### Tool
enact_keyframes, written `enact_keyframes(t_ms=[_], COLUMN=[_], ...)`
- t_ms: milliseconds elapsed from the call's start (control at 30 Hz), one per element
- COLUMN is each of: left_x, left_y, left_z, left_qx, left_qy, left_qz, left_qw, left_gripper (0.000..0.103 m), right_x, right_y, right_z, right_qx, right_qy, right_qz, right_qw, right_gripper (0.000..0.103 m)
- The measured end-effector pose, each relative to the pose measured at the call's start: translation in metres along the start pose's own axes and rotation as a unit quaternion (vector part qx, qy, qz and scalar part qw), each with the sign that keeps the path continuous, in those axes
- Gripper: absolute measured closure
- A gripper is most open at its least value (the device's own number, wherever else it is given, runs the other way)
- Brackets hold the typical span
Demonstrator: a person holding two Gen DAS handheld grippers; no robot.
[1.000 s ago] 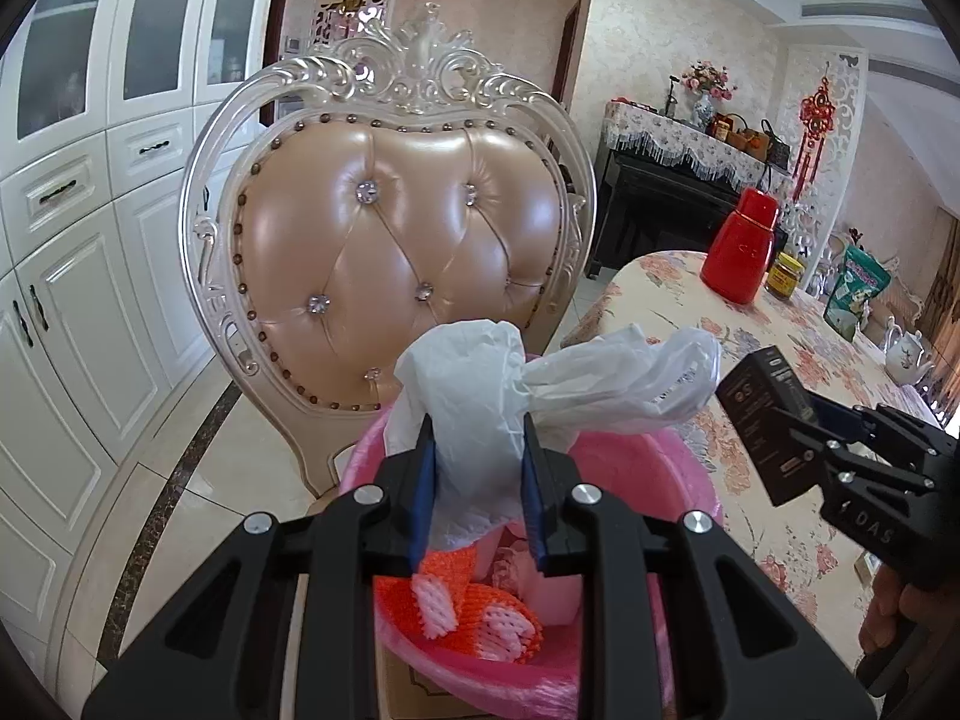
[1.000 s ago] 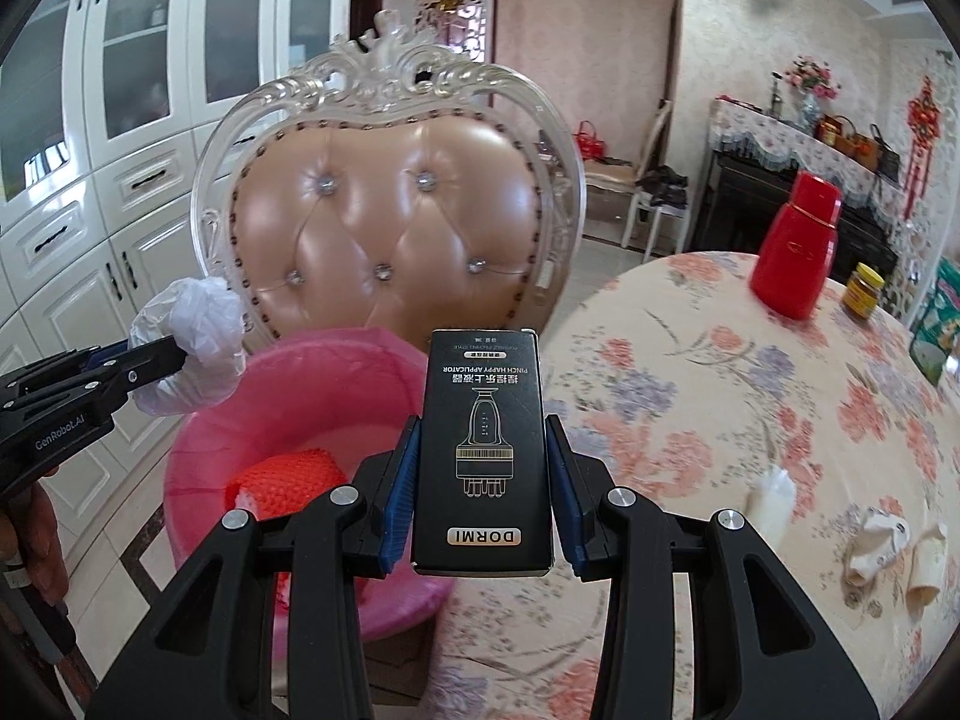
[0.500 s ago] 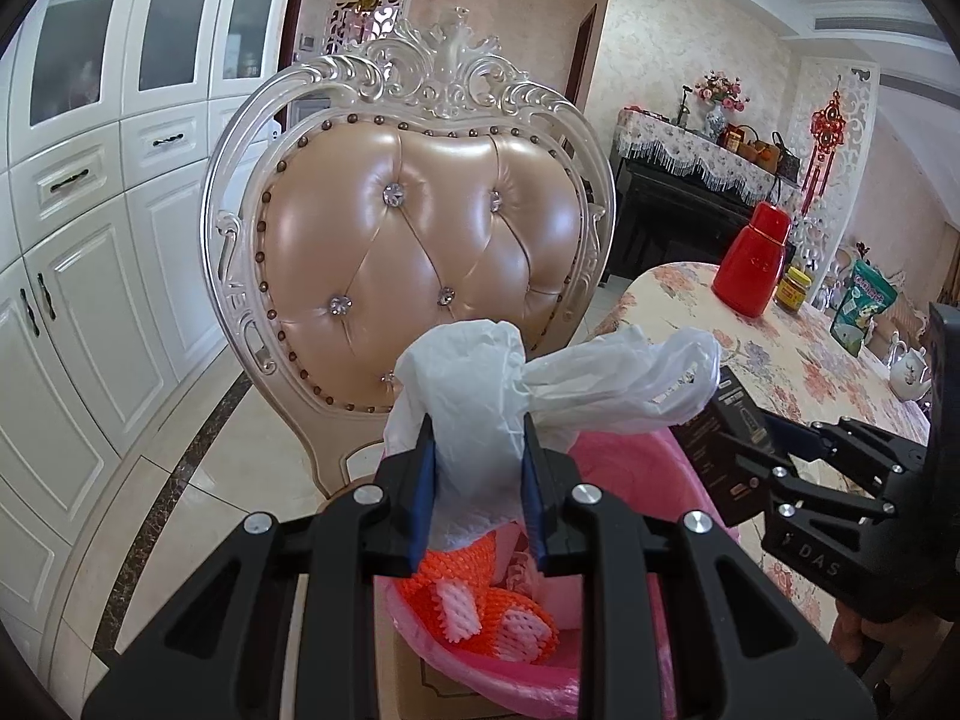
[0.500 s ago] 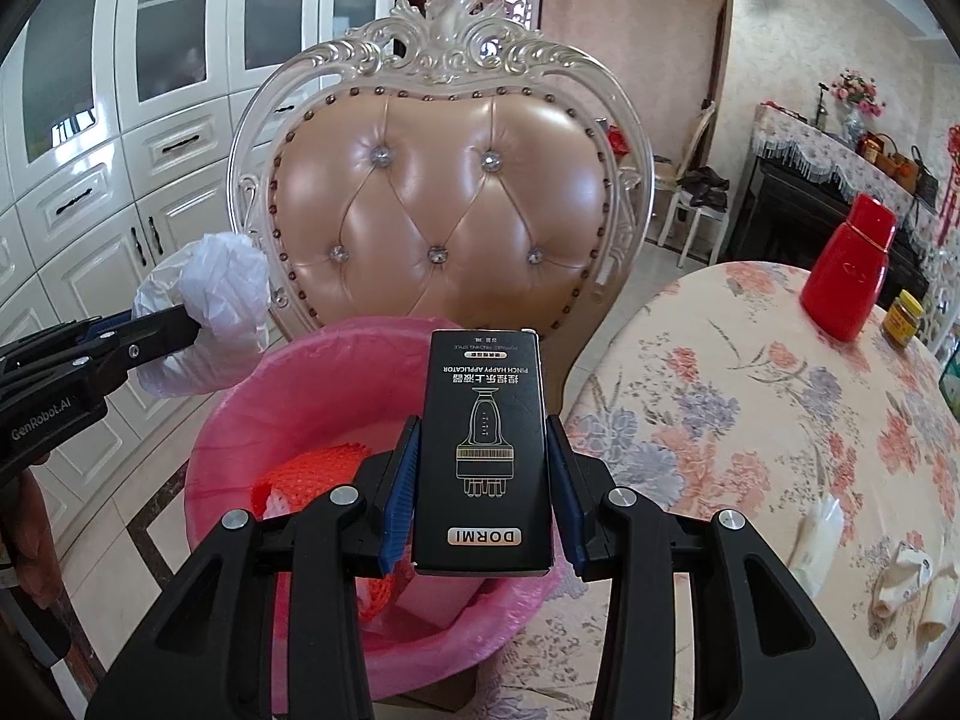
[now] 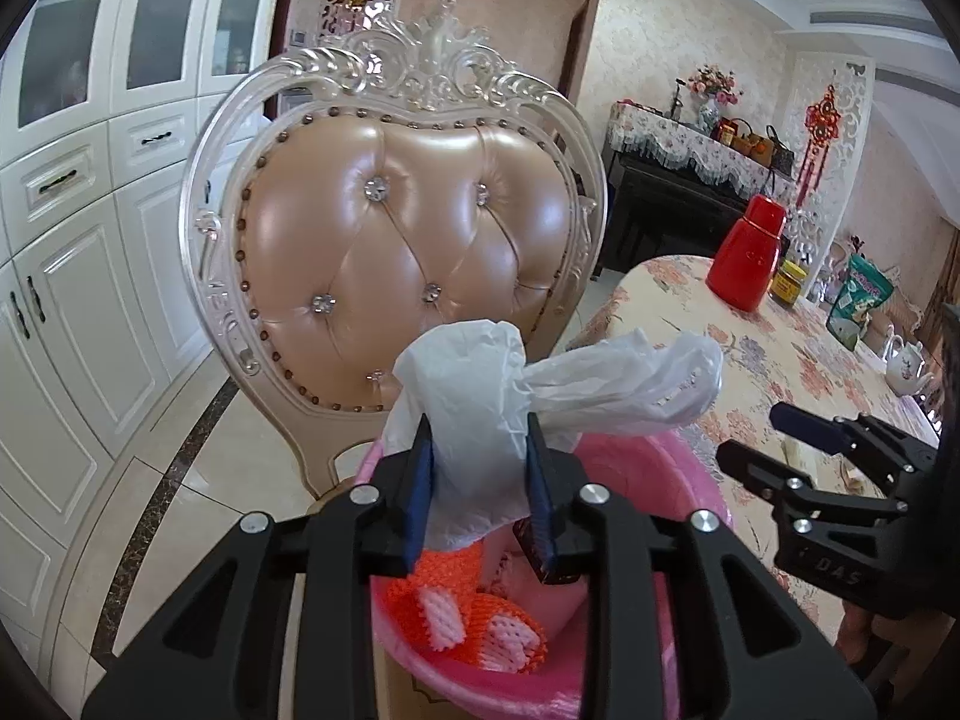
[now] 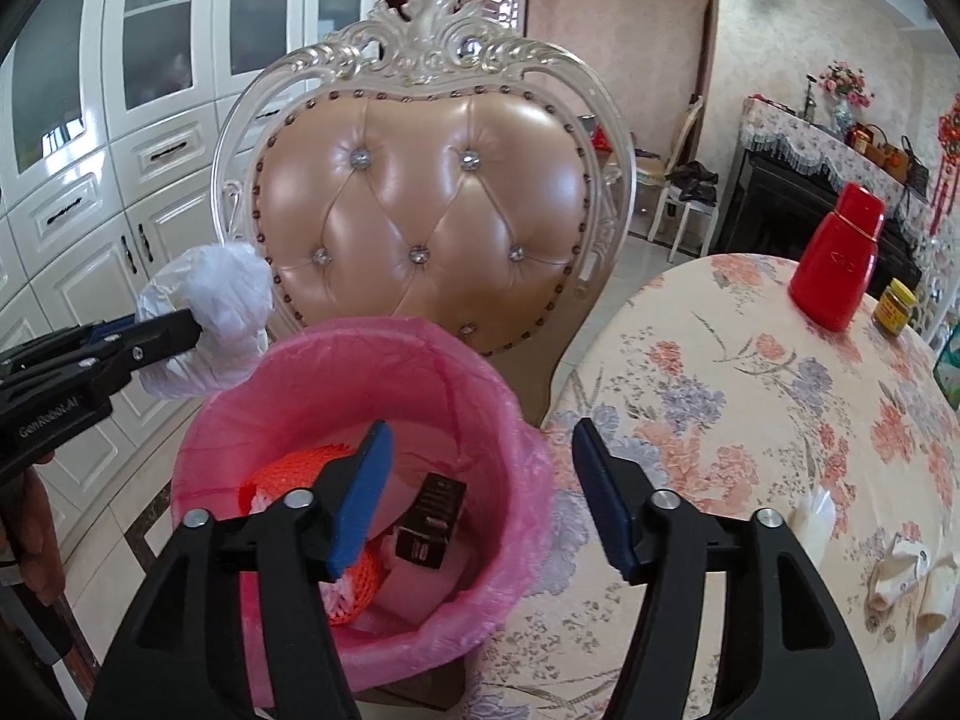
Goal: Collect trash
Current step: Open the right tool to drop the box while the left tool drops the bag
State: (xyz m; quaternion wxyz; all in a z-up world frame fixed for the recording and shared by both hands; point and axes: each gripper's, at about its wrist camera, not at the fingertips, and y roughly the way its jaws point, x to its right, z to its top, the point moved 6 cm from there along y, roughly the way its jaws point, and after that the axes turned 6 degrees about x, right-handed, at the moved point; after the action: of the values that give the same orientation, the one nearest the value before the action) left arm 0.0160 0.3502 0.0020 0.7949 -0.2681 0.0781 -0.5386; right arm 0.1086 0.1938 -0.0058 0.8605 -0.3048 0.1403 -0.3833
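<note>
The right gripper (image 6: 483, 492) has just been opening, and now its jaws stand wide apart with nothing between them. The black box (image 6: 431, 522), which was clamped there half a second ago, now lies inside the bin (image 6: 360, 348), leaning among the orange net (image 6: 282, 474) and pink scraps. So this one piece of trash is delivered, and the right gripper is free for the next one.

The left gripper (image 5: 480, 480) hovers over the rim of the bin with the white bag (image 5: 480, 396) between its pads. Its jaws have also just been opening a little, but the bag is still between them and has not dropped; whether the pads still press on it, I cannot tell for sure. I think the bag goes in next.

On the table (image 6: 750, 372) some pale crumpled scraps (image 6: 900, 576) remain near the right edge, well apart from the bin, so the collecting is not finished.
</note>
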Motion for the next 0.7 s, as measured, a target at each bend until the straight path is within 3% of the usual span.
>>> enact_keyframes(t_ms=[100,133,700], left_x=[0.008,0.01,0.048], left_y=[0.004,0.005,-0.003], left_z=[0.0,0.0,-0.003], left_qx=[-0.002,-0.003,0.007], left_qy=[0.001,0.003,0.011], left_qz=[-0.011,-0.012,-0.029], left_qw=[0.9999,0.9999,0.9995], left_gripper=[0.055,0.054,0.044], right_x=[0.01,0.015,0.089], right_y=[-0.006,-0.008,-0.048], right_z=[0.0,-0.001,-0.036], right_qx=[0.005,0.007,0.015], right_qy=[0.006,0.009,0.063], right_qz=[-0.009,-0.012,-0.061], right_qw=[1.0,1.0,0.996], right_gripper=[0.039,0.039,0.03])
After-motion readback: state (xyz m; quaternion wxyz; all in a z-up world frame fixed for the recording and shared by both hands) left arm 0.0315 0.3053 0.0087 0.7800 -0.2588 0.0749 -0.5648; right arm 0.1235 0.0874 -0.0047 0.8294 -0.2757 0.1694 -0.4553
